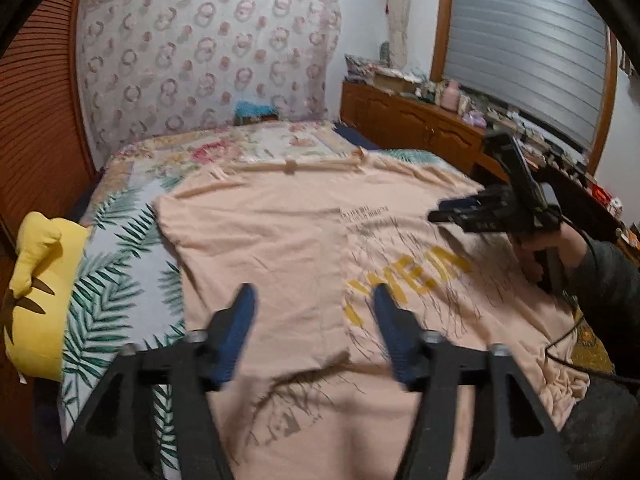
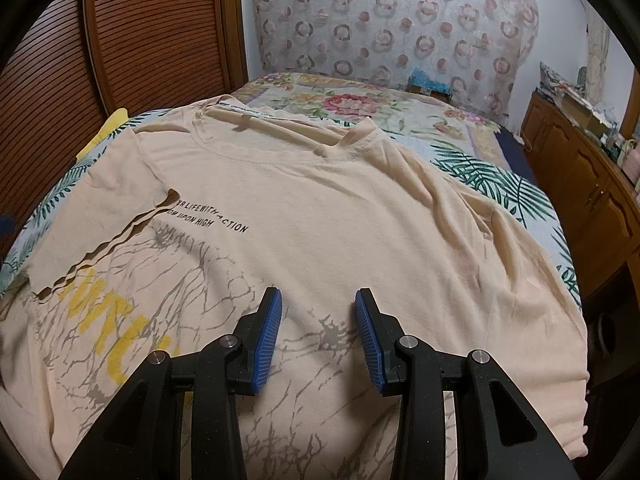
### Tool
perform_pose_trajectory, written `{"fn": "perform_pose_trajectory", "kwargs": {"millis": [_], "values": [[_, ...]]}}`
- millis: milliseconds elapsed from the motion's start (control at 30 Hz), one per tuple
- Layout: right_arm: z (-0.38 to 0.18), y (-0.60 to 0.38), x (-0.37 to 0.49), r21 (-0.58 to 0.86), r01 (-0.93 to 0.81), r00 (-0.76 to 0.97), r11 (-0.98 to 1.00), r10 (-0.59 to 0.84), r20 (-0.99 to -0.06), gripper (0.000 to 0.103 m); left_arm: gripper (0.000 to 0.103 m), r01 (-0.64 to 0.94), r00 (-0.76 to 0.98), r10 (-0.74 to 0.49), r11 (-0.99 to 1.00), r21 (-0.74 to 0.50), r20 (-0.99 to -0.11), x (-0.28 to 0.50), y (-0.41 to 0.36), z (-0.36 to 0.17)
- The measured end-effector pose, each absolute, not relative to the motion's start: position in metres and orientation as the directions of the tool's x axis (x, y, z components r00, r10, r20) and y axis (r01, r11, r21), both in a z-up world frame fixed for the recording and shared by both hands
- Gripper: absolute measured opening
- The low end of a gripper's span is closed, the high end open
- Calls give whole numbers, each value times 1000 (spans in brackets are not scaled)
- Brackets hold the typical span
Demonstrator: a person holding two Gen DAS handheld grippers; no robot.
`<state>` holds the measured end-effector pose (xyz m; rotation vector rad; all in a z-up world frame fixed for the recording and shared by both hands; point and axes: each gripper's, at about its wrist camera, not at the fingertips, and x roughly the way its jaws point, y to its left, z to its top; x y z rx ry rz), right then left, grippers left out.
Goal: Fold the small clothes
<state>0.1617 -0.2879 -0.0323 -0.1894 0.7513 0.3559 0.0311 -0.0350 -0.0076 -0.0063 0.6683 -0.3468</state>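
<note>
A peach T-shirt (image 1: 280,220) with a yellow and grey print lies flat on the bed, collar toward the far wall. Its left side is folded over the front, and the folded flap's edge (image 2: 104,248) covers part of the yellow letters. My left gripper (image 1: 314,290) hovers open above the flap's edge, with nothing between its blue pads. My right gripper (image 2: 317,294) is open over the shirt's (image 2: 340,208) printed lower front, holding nothing. In the left wrist view the right gripper (image 1: 440,214) shows at the right, held by a hand in a dark sleeve.
The bed sheet (image 1: 116,280) has a leaf print at the shirt's left. A yellow plush pillow (image 1: 36,280) lies at the bed's left edge. A wooden cabinet (image 1: 420,120) loaded with clutter runs along the right. A louvered wooden door (image 2: 152,40) stands at the left.
</note>
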Motion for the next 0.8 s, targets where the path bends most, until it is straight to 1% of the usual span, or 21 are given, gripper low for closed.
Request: {"fn": "perform_pose_trajectory", "kwargs": {"millis": [33, 167, 233, 267, 433, 533, 667, 800], "values": [[-27, -293, 158, -27, -375, 685, 926, 258, -681, 40, 80, 304, 742, -313, 945, -119, -593, 31, -32, -5], [3, -315, 138, 4, -375, 727, 927, 297, -619, 41, 82, 272, 774, -284, 956, -108, -566, 35, -28, 2], [20, -330, 126, 5, -355, 756, 935, 290, -587, 56, 82, 260, 787, -273, 960, -104, -553, 36, -27, 5], [28, -339, 120, -1, -343, 771, 939, 281, -571, 59, 82, 257, 791, -271, 961, -105, -549, 37, -27, 6], [60, -381, 85, -39, -269, 835, 962, 212, -507, 67, 82, 250, 796, -264, 963, -102, -545, 38, -31, 5], [71, -407, 64, -67, -209, 865, 976, 153, -478, 67, 82, 251, 788, -265, 962, -103, -555, 39, -34, 1], [68, -438, 46, -116, -139, 871, 983, 65, -487, 67, 82, 248, 776, -267, 962, -112, -572, 43, -38, -6], [33, -457, 49, -124, -92, 822, 988, 5, -569, 67, 82, 240, 759, -264, 963, -120, -596, 48, -40, -17]]}}
